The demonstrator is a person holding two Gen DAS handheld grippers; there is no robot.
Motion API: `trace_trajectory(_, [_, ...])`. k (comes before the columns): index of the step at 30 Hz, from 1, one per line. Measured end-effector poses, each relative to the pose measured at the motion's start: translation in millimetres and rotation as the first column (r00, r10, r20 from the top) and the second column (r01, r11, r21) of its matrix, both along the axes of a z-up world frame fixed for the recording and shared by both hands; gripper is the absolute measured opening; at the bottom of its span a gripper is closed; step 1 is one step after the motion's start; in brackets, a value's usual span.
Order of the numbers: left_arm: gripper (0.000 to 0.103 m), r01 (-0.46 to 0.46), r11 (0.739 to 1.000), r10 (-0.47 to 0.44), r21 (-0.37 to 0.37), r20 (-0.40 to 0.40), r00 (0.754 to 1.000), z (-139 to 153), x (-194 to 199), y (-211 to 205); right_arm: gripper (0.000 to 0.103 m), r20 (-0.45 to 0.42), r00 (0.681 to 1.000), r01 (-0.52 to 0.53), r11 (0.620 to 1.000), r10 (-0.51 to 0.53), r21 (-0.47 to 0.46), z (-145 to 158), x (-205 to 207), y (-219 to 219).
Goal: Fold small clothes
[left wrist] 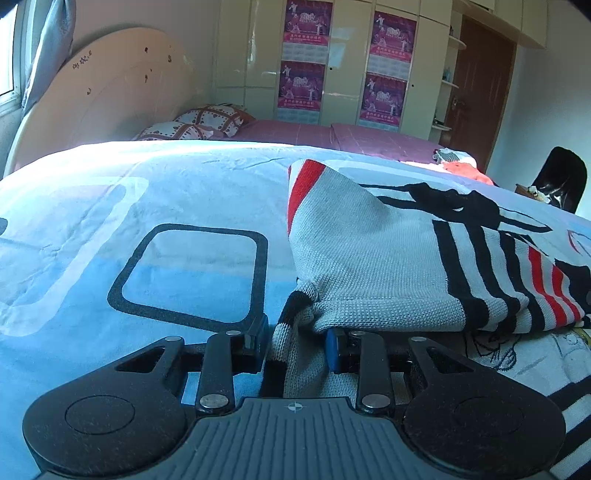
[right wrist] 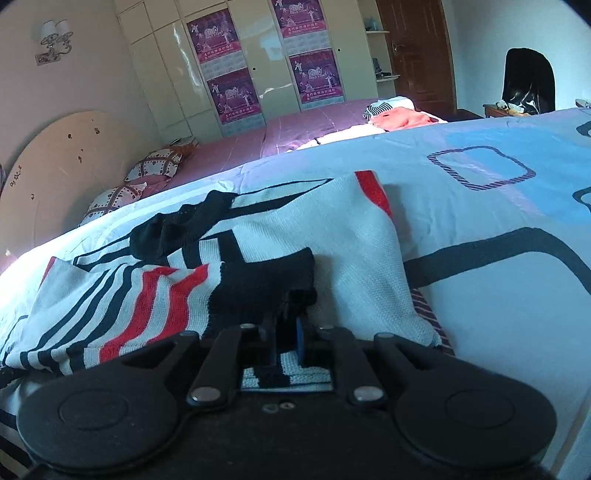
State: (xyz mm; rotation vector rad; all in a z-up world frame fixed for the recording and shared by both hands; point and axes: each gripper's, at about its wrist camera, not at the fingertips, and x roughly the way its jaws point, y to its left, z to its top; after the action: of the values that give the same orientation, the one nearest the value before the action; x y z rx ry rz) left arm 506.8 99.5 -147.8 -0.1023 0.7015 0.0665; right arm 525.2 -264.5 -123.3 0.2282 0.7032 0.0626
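Left wrist view: bedroom, cream wardrobe [left wrist: 332, 62] along the far wall with four purple posters [left wrist: 308, 27] on its doors, brown door [left wrist: 480, 92] to its right, one black chair [left wrist: 561, 177] at the far right. Rounded headboard [left wrist: 99, 96] at the left. Bed surface: light blue sheet [left wrist: 110, 229] with rounded-square outlines; pink sheet [left wrist: 332, 136] beyond it. Two heart-print pillows [left wrist: 214, 118] by the headboard. One small heap of clothes [left wrist: 458, 162] near the bed's far right edge.

One knit sweater [left wrist: 369, 258], grey-white with black and red stripes, lies partly folded on the blue sheet near the bed's near edge.

Left gripper [left wrist: 297, 343] pinches a sweater edge, cloth bunched between its pads.

Right wrist view: right gripper [right wrist: 286, 339] clamped on the sweater's [right wrist: 332, 236] black-trimmed edge. One twin-shade wall lamp [right wrist: 53, 40] above the headboard.
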Motion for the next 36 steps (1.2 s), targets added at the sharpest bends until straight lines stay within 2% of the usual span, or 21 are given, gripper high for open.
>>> trace_trajectory(2, [0.034,0.031,0.999,-0.031,-0.02,-0.004,1.0,5,-8,8,0.02,0.033,0.999,0.007,1.0,-0.007,-0.01,8,-9,-5])
trace_trajectory(3, [0.04,0.036,0.999,-0.036,-0.021,0.004,0.999,9,-13,12,0.02,0.063,0.998,0.007,1.0,-0.006,-0.015,14,-13,-7])
trace_trajectory(7, [0.042,0.09,0.996,-0.092,0.026,0.096,0.991,31,-15,11,0.02,0.141,0.989,-0.036,0.999,0.04,-0.028,34,-11,-4])
trace_trajectory(9, [0.042,0.128,0.989,-0.136,0.071,0.114,0.984,42,-1,2,0.02,0.137,0.988,-0.069,0.997,0.073,-0.029,36,-1,2])
trace_trajectory(12, [0.042,0.209,0.97,-0.219,0.123,0.07,0.973,54,13,-9,0.018,0.087,0.987,-0.13,0.989,0.136,-0.066,25,11,12])
trace_trajectory(15, [0.043,0.189,0.974,-0.196,0.128,0.044,0.98,49,3,1,0.015,-0.019,0.994,-0.111,0.99,0.109,-0.091,2,18,9])
trace_trajectory(17, [0.056,0.157,0.98,-0.158,0.121,0.0,0.987,36,-7,15,0.016,0.005,0.994,-0.107,0.991,0.108,-0.082,0,13,5])
trace_trajectory(19, [0.057,0.09,0.988,-0.084,0.127,-0.052,0.995,21,-17,28,0.021,0.012,0.996,-0.086,0.992,0.088,-0.091,6,8,3])
trace_trajectory(22, [0.057,-0.005,1.0,0.005,0.024,0.0,1.0,23,-29,46,0.021,0.06,0.996,-0.062,0.997,0.065,-0.05,16,0,-7])
trace_trajectory(24, [0.057,-0.034,0.999,0.037,-0.04,0.082,0.996,34,-27,49,0.021,0.088,0.994,-0.056,0.998,0.058,-0.019,23,-5,-11])
trace_trajectory(26, [0.057,-0.019,0.993,0.034,-0.115,0.134,0.99,42,-14,47,0.021,0.098,0.993,-0.068,0.998,0.069,-0.013,25,-5,-8])
trace_trajectory(29, [0.057,0.035,0.987,-0.007,-0.156,0.176,0.984,46,20,31,0.021,0.082,0.992,-0.098,0.994,0.1,-0.039,24,3,4])
trace_trajectory(30, [0.057,0.052,0.987,-0.024,-0.155,0.178,0.984,47,30,27,0.024,0.073,0.993,-0.086,0.995,0.09,-0.053,24,6,8])
trace_trajectory(31, [0.057,0.071,0.986,-0.044,-0.149,0.176,0.983,46,43,24,0.038,0.067,0.995,-0.074,0.996,0.077,-0.049,24,9,8])
trace_trajectory(33, [0.057,0.098,0.986,-0.079,-0.133,0.144,0.986,41,72,23,0.05,0.054,0.998,-0.033,0.999,0.034,-0.007,23,15,2])
trace_trajectory(36, [0.057,0.097,0.98,-0.081,-0.176,0.096,0.992,31,107,39,0.049,0.008,1.0,0.002,0.997,-0.002,0.083,15,26,-13])
